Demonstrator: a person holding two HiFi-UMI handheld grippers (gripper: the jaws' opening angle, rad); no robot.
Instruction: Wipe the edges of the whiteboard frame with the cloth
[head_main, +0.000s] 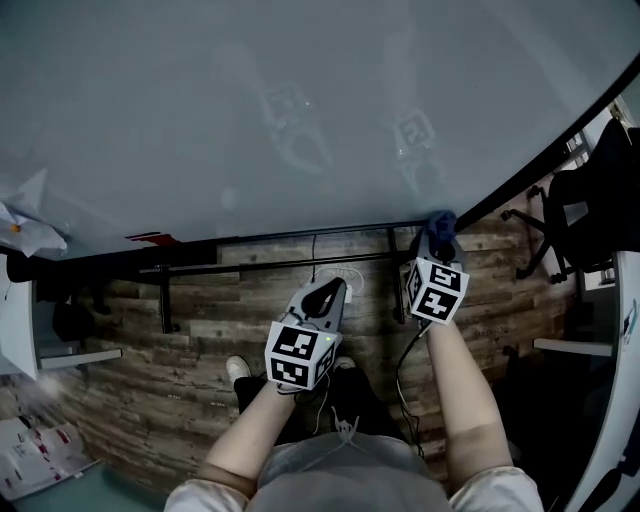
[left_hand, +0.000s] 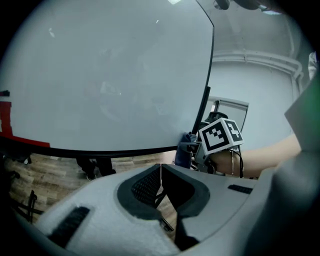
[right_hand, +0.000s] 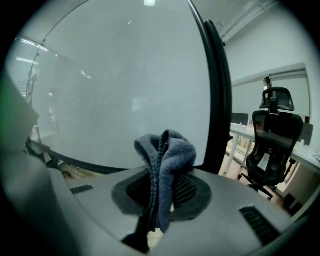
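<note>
A large whiteboard (head_main: 300, 90) with a thin black frame (head_main: 300, 234) fills the head view. My right gripper (head_main: 437, 243) is shut on a folded blue-grey cloth (right_hand: 167, 155) and holds it against the board's lower right corner (head_main: 446, 218); the cloth (head_main: 441, 222) shows there as a small blue wad. From the left gripper view the same cloth (left_hand: 185, 150) sits at that corner beside the right gripper's marker cube (left_hand: 220, 135). My left gripper (head_main: 328, 296) hangs below the bottom edge with its jaws closed together and nothing between them.
A black rail (head_main: 270, 266) on legs runs under the board above the wood-plank floor (head_main: 130, 390). A black office chair (right_hand: 270, 145) and a white desk stand to the right. Crumpled paper (head_main: 25, 225) lies at the left, next to a red mark (head_main: 150, 238).
</note>
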